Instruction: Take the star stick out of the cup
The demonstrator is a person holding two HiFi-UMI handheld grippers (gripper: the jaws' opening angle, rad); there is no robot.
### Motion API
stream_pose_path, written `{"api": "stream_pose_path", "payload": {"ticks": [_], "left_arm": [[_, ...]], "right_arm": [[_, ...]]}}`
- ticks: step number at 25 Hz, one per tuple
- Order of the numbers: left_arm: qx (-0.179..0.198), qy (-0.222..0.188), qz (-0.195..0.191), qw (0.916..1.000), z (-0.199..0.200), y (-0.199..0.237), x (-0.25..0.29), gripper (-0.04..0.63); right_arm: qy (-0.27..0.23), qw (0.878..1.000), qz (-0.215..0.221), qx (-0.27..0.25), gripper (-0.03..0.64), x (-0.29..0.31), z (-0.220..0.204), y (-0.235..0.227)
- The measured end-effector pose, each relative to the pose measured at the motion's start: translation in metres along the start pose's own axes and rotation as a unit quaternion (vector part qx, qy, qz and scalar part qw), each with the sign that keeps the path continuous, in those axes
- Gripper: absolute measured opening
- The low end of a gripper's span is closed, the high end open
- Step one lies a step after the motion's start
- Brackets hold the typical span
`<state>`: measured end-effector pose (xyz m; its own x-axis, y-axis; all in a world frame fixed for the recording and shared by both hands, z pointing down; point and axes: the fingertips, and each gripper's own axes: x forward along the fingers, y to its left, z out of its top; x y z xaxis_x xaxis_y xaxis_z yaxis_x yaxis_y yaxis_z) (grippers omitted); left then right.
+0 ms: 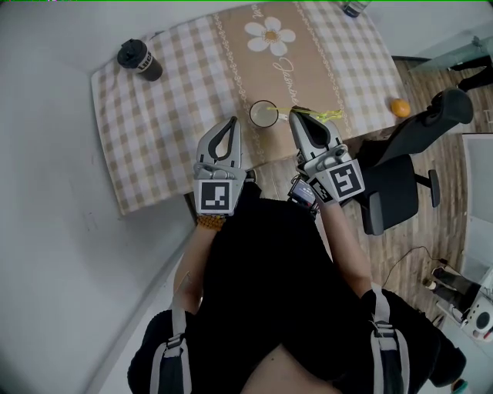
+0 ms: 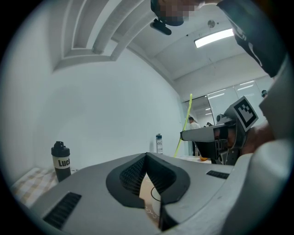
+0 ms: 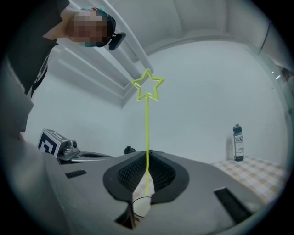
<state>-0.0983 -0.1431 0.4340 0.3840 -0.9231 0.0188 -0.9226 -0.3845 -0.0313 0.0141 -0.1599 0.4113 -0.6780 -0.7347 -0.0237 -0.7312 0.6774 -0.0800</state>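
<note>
The yellow star stick (image 3: pixel 147 128) stands upright, its star at the top, with my right gripper (image 3: pixel 146 182) shut on its lower stem. Its bottom end hangs just above the rim of the clear cup (image 3: pixel 141 205). In the head view the cup (image 1: pixel 263 114) sits on the checked tablecloth near the front edge. My right gripper (image 1: pixel 296 117) is just to its right, holding the stick (image 1: pixel 322 115). My left gripper (image 1: pixel 229 125) is left of the cup, shut and holding nothing. In the left gripper view, the left gripper (image 2: pixel 147 159) points at the stick (image 2: pixel 185 124).
A black bottle (image 1: pixel 139 60) stands at the table's far left corner, and a clear bottle (image 1: pixel 353 8) at the far right edge. An orange (image 1: pixel 399 108) lies on the floor. A black office chair (image 1: pixel 408 165) stands right of the table.
</note>
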Motion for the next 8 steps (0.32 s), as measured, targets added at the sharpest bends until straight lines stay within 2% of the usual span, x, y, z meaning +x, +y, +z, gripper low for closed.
{"api": "stream_pose_path", "payload": {"ticks": [8], "left_arm": [[-0.005,-0.001,-0.001,1.0000,-0.0033,0.0071,0.0014,0.003]], "right_arm": [[0.010,1.000,-0.015,0.016,0.021,0.0032,-0.0103,-0.0033]]}}
